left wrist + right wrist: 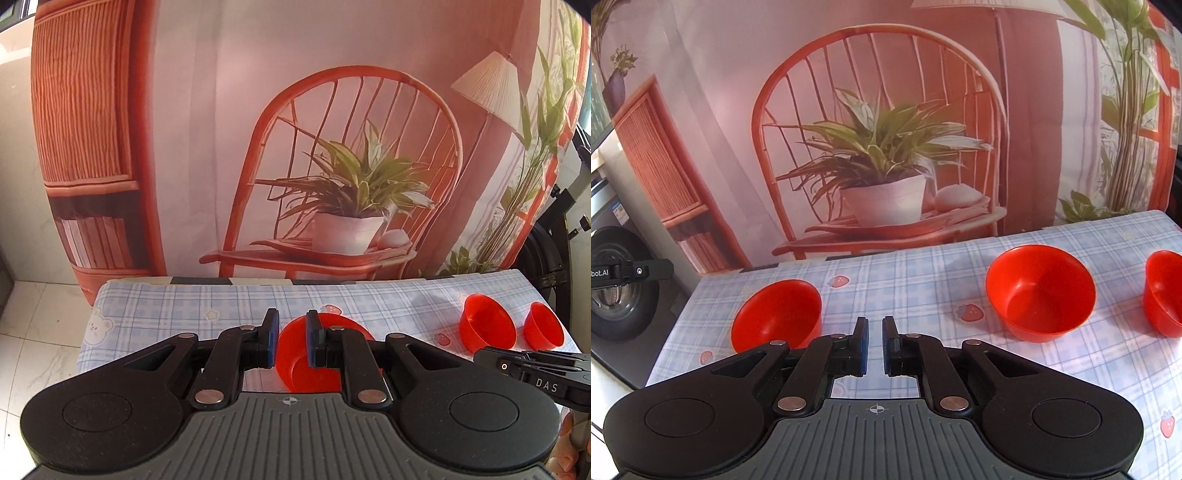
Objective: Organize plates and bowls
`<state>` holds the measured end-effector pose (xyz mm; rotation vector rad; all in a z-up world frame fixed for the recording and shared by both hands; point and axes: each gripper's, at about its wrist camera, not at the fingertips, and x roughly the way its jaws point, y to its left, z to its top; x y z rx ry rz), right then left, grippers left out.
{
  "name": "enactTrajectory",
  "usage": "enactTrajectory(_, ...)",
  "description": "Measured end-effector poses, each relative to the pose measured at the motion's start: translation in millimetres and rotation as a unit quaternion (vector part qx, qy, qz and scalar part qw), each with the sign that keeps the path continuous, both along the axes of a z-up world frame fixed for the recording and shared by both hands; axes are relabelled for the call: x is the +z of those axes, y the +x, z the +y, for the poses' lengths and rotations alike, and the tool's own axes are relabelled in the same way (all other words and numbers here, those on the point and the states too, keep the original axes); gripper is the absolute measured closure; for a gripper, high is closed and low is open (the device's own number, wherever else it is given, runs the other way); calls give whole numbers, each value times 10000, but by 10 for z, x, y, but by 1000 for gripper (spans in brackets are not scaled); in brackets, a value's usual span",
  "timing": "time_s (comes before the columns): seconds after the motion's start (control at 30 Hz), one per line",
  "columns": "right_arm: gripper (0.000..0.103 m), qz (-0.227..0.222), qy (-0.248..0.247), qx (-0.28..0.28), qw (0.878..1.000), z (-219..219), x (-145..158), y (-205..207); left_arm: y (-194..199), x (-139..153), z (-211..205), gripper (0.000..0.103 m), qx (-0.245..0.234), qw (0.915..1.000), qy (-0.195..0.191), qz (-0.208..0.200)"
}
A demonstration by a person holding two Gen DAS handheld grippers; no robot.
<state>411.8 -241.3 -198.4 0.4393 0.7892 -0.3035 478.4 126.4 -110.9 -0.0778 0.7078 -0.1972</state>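
Observation:
Three red plastic bowls stand on a table with a blue checked cloth (923,266). In the left wrist view my left gripper (291,338) is open, its fingers straddling the near left rim of the left bowl (314,363); whether they touch it I cannot tell. The middle bowl (485,326) and the right bowl (543,330) stand far right. In the right wrist view my right gripper (875,345) is open with a narrow gap and empty, above the cloth between the left bowl (777,314) and the middle bowl (1039,291). The right bowl (1163,291) is cut off by the frame edge.
A printed backdrop (332,147) of a chair and plant hangs behind the table's far edge. A washing machine (617,295) stands left of the table. The right gripper's body (535,373) shows at the right in the left wrist view. Tiled floor (37,314) lies left.

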Motion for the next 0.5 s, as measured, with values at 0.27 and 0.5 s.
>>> enactTrajectory(0.27, 87, 45, 218, 140, 9997, 130, -347, 541, 289, -498, -63, 87, -228, 9994, 180, 203)
enactTrajectory(0.5, 87, 214, 269, 324, 9989, 238, -563, 762, 367, -691, -103, 87, -304, 9983, 353, 341)
